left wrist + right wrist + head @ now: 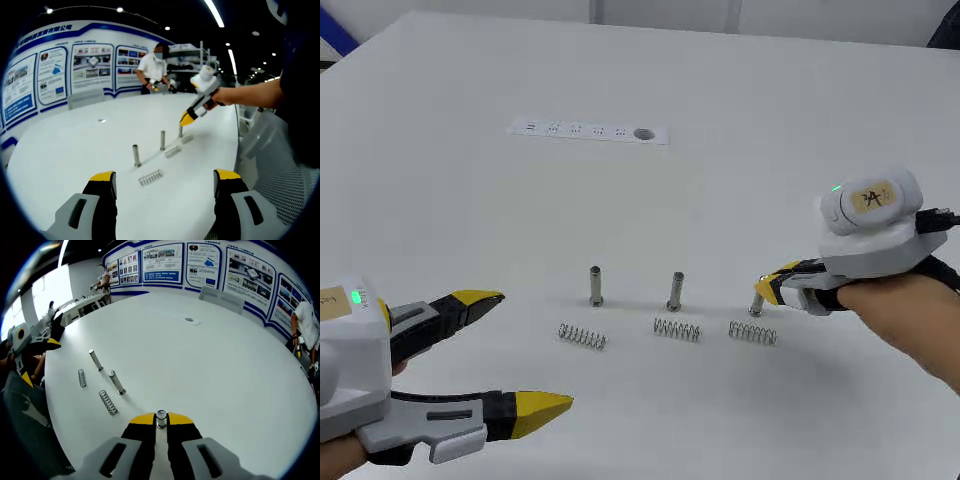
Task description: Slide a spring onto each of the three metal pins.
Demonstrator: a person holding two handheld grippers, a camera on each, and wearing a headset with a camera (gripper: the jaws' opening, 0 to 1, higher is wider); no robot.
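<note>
Three short metal pins stand upright in a row on the white table: left pin [596, 285], middle pin [675, 291], right pin [757, 303]. In front of each lies a spring: [582, 336], [677, 329], [752, 333]. My right gripper [767, 291] is shut on the right pin [161, 418], whose top shows between the yellow tips. Beyond it stand the other two pins [117, 382] [95, 360], with two springs [108, 402] [81, 378] beside them. My left gripper [525, 350] is wide open and holds nothing, near and to the left of the row [135, 155].
A white power strip [588, 130] lies flat at the far middle of the table. The table's edge [235, 150] runs along the person's side. In the left gripper view a person [152, 70] stands beyond the far end of the table.
</note>
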